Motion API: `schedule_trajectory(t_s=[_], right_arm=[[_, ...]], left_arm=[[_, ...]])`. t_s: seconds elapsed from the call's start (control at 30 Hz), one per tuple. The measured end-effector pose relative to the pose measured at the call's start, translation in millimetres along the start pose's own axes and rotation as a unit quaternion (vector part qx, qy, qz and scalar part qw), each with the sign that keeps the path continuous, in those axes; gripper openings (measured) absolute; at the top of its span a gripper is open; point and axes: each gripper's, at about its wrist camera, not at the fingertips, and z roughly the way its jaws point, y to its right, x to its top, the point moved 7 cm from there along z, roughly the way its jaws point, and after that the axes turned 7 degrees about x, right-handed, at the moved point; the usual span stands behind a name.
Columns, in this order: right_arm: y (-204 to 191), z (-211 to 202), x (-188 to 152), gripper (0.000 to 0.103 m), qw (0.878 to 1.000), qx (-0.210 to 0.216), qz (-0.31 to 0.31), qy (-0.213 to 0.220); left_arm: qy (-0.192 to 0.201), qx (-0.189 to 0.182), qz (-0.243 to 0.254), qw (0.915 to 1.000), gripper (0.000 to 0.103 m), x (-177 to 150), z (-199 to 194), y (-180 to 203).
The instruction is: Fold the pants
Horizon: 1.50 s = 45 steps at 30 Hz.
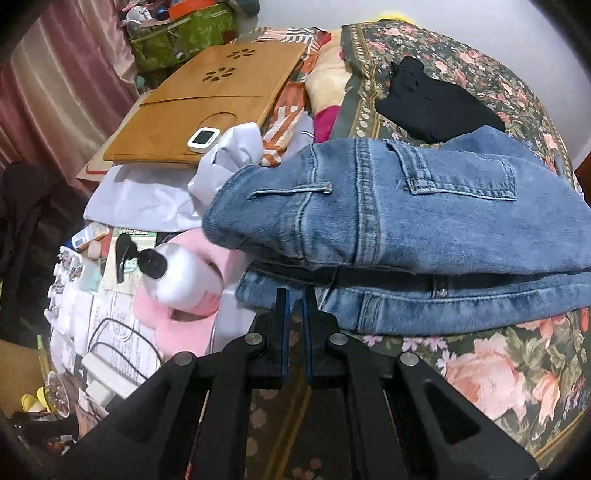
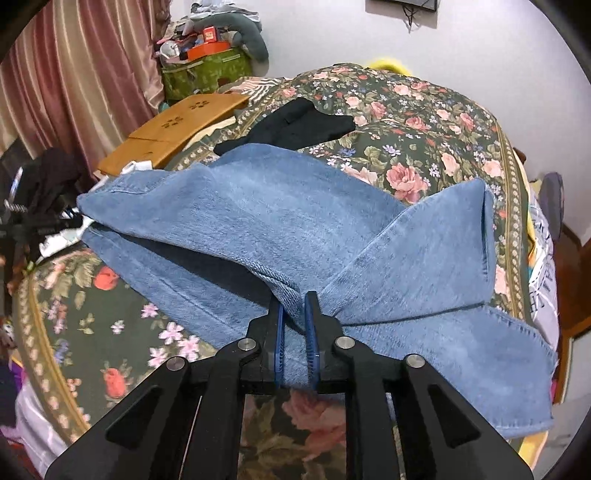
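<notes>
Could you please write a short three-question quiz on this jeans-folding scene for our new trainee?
1. True or false: the right tongs grip a fold of the jeans.
2. What dark item lies on the bedspread beyond the jeans: (a) black garment, (b) red towel, (c) white pillow?
3. Fill in: left of the jeans in the left wrist view, a white pump bottle lies on something ____ in colour.

Key:
1. True; denim sits between the closed tongs.
2. (a), the black garment.
3. Pink.

A floral bedspread [image 2: 424, 122] covered the bed, with pink curtains [image 2: 74, 74] at far left and a white wall [image 2: 332, 33] behind.
</notes>
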Motion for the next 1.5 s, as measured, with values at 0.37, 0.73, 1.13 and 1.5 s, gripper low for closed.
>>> schedule_trajectory(t_s=[0.37, 0.73, 1.13, 1.5], right_arm=[[20, -52, 7, 0.061, 0.998, -0.012, 0.022, 0.057], [109, -37, 53, 0.078, 0.991, -0.066, 0.090, 0.068], [201, 49, 86, 0.078, 0.984, -0.092, 0.152, 0.032], [240, 107, 94, 0.041, 0.979, -0.081, 0.184, -0.006]], left_arm=[[0.094, 0.017, -0.013, 0.9953, 0.056, 44, -68, -4], [0.114, -0.047, 0.011, 0.9923, 0.093, 114, -79, 77], [0.085, -0.038, 0.072, 0.9931, 0.093, 168, -25, 166], [0.081, -0.009, 0.170, 0.9820, 0.093, 164, 6, 226]])
